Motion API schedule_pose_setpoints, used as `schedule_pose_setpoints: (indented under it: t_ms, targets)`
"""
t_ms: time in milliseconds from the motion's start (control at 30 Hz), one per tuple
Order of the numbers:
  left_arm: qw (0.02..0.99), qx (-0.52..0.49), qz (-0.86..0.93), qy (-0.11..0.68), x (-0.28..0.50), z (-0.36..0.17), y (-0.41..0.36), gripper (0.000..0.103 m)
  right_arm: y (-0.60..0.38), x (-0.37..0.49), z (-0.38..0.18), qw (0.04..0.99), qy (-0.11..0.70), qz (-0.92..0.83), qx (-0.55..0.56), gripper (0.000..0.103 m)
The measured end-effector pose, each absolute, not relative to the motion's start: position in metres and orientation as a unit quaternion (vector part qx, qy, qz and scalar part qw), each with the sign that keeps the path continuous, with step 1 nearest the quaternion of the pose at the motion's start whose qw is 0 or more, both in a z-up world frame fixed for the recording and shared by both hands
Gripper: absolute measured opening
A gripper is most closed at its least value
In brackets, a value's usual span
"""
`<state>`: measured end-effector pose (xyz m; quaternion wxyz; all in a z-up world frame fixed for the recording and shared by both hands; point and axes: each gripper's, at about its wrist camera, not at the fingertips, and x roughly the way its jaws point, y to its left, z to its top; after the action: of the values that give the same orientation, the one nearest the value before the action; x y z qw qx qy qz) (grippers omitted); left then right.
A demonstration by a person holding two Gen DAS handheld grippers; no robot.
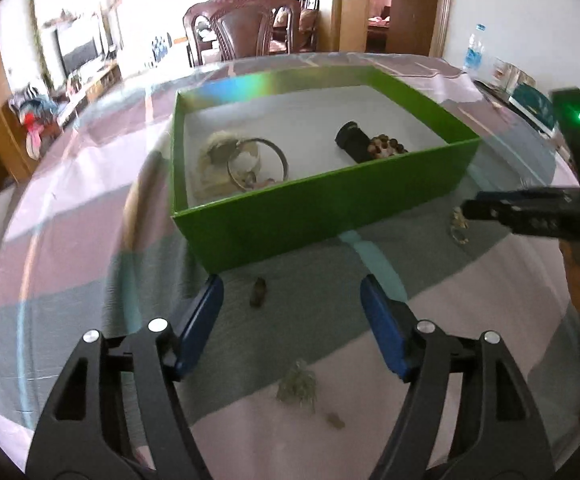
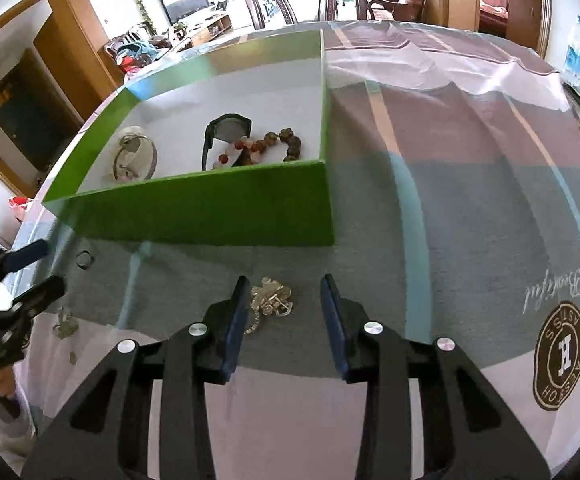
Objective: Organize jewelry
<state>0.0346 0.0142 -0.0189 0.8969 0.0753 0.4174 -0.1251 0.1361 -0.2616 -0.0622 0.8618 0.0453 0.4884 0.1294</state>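
Note:
A green box [image 1: 322, 208] [image 2: 209, 208] stands on the table and holds a metal bangle [image 1: 257, 162], a black watch [image 2: 225, 128] and a brown bead bracelet [image 2: 285, 142]. My left gripper [image 1: 292, 308] is open and empty, just in front of the box, with a small ring [image 1: 257, 292] between its fingers and a small gold piece [image 1: 298, 386] nearer the camera. My right gripper [image 2: 285, 308] is open, its fingers on either side of a gold chain piece [image 2: 269, 300] lying on the cloth. It also shows in the left wrist view [image 1: 466, 210].
A striped grey and pink cloth [image 2: 450, 200] with a round brown logo [image 2: 560, 354] covers the round table. A wooden chair [image 1: 245, 28] stands behind the table. A water bottle [image 1: 474, 48] and boxes stand at the far right.

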Motion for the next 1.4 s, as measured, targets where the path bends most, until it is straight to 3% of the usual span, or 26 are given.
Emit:
schedule_pose_setpoints:
  t_ms: [233, 267, 333, 433, 500, 900, 1067, 1133, 1400]
  targets:
    - [0.878, 0.1, -0.12, 0.453, 0.012, -0.033, 0.01, 0.066, -0.258, 0.133, -0.062, 0.863, 0.486, 0.13, 0.045, 0.037]
    - [0.873, 0.102, -0.119, 0.462, 0.011, -0.04, 0.009, 0.062, -0.257, 0.132, -0.061, 0.863, 0.486, 0.131, 0.044, 0.037]
    - [0.865, 0.103, -0.113, 0.477, 0.012, -0.049, 0.01, 0.037, -0.254, 0.131, -0.061, 0.862, 0.487, 0.134, 0.039, 0.037]
    - [0.86, 0.105, -0.114, 0.486, 0.014, -0.055, 0.008, 0.019, -0.255, 0.131, -0.062, 0.861, 0.489, 0.132, 0.041, 0.037]
    - [0.858, 0.104, -0.127, 0.486, 0.016, -0.055, 0.006, 0.017, -0.257, 0.131, -0.062, 0.861, 0.49, 0.13, 0.046, 0.037]
    - [0.863, 0.138, -0.15, 0.463, 0.07, -0.042, -0.039, 0.018, -0.275, 0.136, -0.06, 0.869, 0.482, 0.088, 0.071, 0.037]
    - [0.857, 0.128, -0.158, 0.474, 0.072, -0.058, -0.037, 0.023, -0.275, 0.137, -0.06, 0.869, 0.478, 0.1, 0.079, 0.038]
    - [0.858, 0.117, -0.158, 0.474, 0.074, -0.059, -0.032, 0.031, -0.274, 0.137, -0.061, 0.87, 0.473, 0.109, 0.083, 0.041]
    - [0.858, 0.089, -0.162, 0.479, 0.078, -0.061, -0.021, 0.039, -0.259, 0.136, -0.065, 0.87, 0.468, 0.138, 0.073, 0.046]
